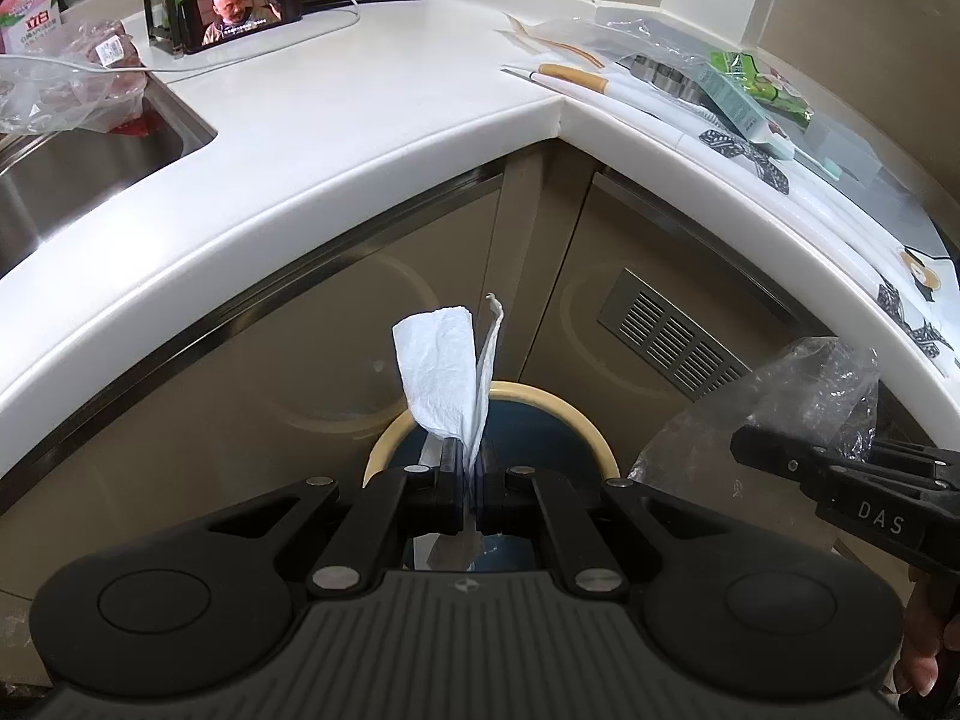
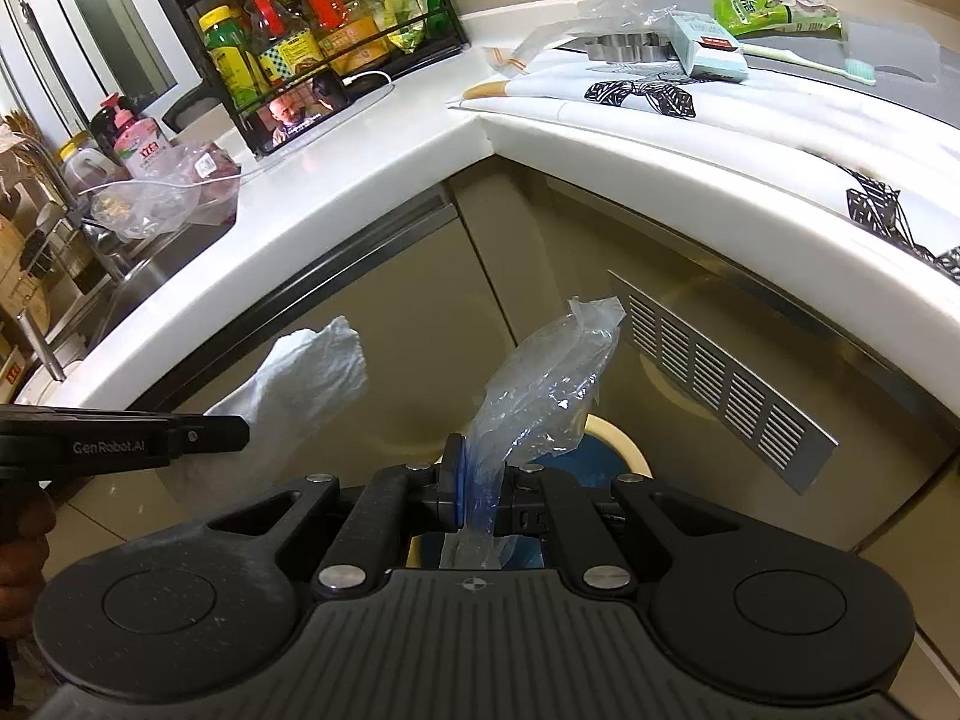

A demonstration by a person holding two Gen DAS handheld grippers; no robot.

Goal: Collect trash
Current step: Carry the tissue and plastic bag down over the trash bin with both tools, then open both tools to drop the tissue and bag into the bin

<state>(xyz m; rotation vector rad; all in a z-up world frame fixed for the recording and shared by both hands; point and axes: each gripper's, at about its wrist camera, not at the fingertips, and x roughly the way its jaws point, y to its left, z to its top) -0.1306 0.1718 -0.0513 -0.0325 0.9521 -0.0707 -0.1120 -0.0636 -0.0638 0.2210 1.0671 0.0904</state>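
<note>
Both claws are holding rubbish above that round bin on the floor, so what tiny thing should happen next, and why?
Probably open the left gripper to drop the white tissue: it is pinched shut on it, and the bin with its cream rim sits right below. The right gripper, clamped on the clear plastic wrap, looks set to follow.

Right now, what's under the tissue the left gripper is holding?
Under the white tissue sits a round bin, cream rim, dark blue inside. The left gripper covers most of it, so its contents stay hidden.
</note>
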